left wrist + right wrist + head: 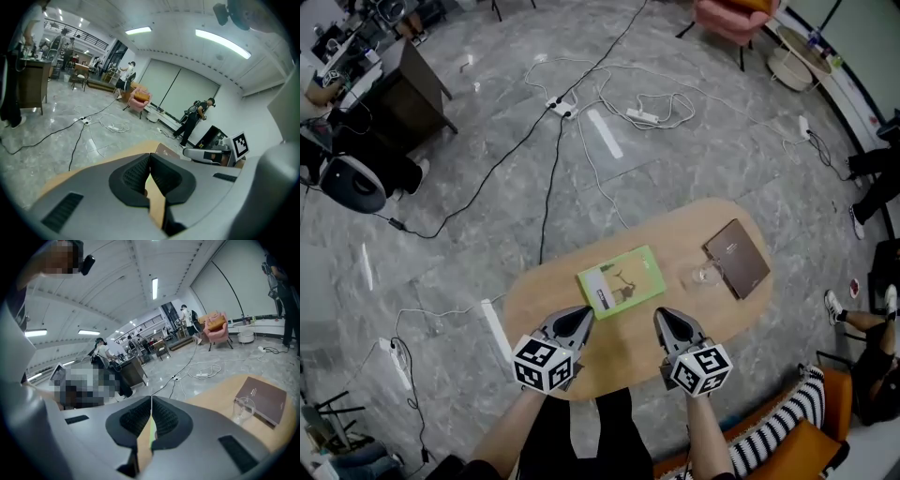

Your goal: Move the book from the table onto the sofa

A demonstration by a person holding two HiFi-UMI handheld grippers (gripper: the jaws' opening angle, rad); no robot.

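A green-covered book [622,280] lies flat near the middle of the oval wooden table [581,375]. My left gripper [584,318] hangs over the table just short of the book's near-left corner, jaws shut and empty. Shut and empty too, my right gripper [661,319] sits just short of the book's near-right corner. In the left gripper view the shut gripper [150,157] hides the book. In the right gripper view a sliver of green shows behind the closed gripper [151,401].
A brown book [738,257] [262,399] lies at the table's right end with a clear glass [705,275] [243,408] beside it. Cables and power strips [642,116] litter the floor beyond. An orange seat with a striped cushion [783,422] stands at lower right.
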